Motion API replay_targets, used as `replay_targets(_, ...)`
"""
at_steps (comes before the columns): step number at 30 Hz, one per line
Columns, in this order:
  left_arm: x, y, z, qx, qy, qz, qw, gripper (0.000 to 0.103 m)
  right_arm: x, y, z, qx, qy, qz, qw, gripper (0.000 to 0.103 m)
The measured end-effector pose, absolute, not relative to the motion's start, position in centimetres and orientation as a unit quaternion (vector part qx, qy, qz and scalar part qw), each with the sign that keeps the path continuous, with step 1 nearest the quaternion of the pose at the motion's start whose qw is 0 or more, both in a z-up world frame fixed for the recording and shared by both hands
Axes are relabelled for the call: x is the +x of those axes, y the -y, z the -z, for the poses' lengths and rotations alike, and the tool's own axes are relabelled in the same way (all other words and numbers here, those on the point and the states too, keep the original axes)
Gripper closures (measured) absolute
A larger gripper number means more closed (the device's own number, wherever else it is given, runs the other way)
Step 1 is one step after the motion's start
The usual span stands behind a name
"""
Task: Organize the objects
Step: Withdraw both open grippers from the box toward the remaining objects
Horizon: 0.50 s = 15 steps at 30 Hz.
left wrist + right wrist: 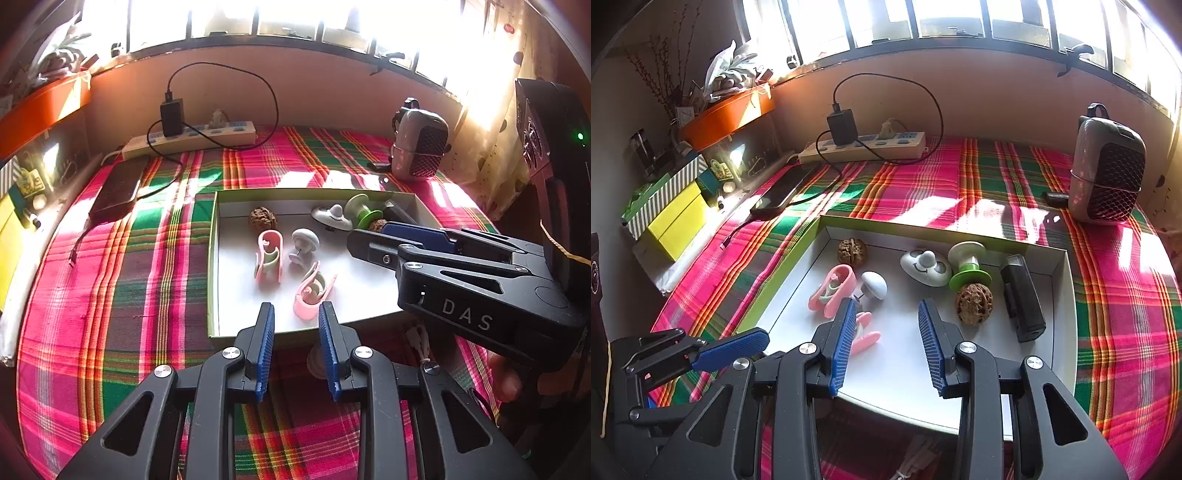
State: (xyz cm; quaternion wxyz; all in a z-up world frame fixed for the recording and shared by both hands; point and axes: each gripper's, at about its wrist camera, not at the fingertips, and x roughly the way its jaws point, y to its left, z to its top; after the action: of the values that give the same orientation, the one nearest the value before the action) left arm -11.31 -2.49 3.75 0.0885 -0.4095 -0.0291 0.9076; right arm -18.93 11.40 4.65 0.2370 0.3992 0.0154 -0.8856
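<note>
A shallow white box with a green rim (212, 258) (783, 273) lies on the plaid cloth. It holds two pink clips (269, 254) (831, 286), two walnuts (262, 218) (974, 303), a white mushroom-shaped piece (874, 285), a white smiley piece (925, 267), a green-and-white spool (968, 264) and a black block (1021, 297). My left gripper (296, 314) is open and empty at the box's near edge, by the second pink clip (314, 291). My right gripper (888, 312) is open and empty above the box's near part; it reaches in from the right in the left wrist view (369, 236).
A power strip with a black charger (864, 146) lies at the back by the wall. A phone (783, 194) lies back left. A grey speaker (1106, 166) stands back right. Boxes (672, 214) and an orange tray (727, 114) line the left side.
</note>
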Motion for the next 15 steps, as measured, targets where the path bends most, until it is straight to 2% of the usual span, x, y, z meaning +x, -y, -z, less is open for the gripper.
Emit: replay_targets(15,-8.7,4.7,-4.0,-0.397,0.048,-0.914,0.071,0.08,-15.5,-14.6,-4.3,0.398,0.005,0.899,0.184,0.066)
